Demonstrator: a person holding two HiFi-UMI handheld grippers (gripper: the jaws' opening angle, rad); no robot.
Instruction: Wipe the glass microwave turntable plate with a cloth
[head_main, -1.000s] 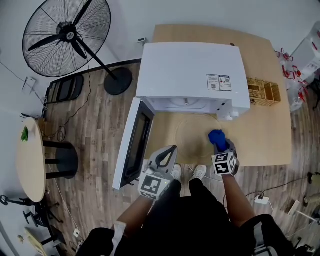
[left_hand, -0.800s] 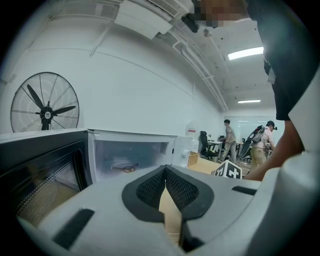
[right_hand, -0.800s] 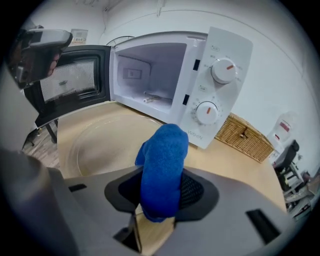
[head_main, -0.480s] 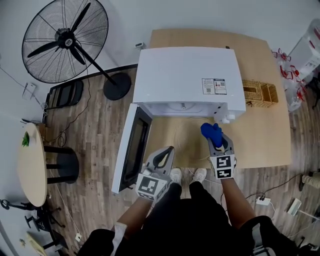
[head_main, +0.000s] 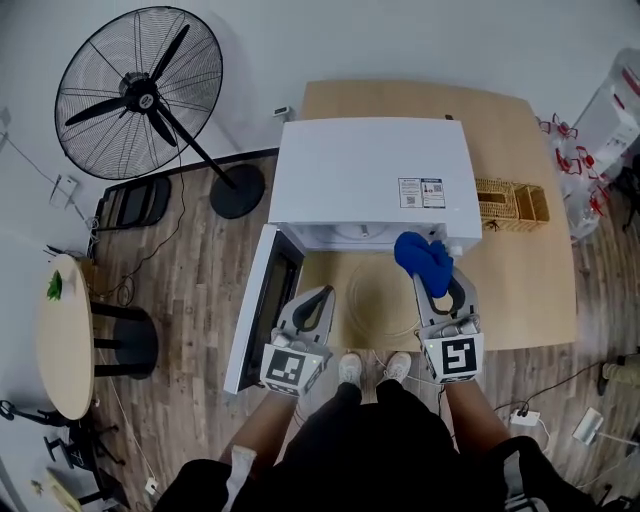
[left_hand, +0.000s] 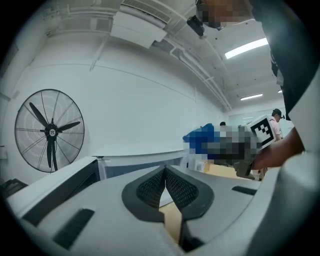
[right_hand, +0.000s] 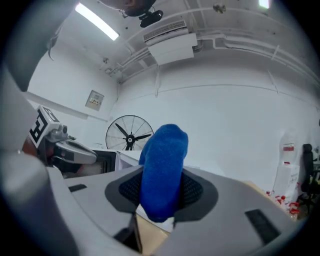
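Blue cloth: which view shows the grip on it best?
Right gripper view. The blue cloth sits between the jaws of the right gripper, pinched from both sides. Head view shows only a small blue wad at that gripper's tip. Left gripper view catches a distant blue patch, partly blurred over.

No wording can be read anywhere. Two small printed stickers sit right of centre on top of the white box-shaped microwave oven, their print too fine to make out. A small wall notice, upper left in the right gripper view, is equally illegible.
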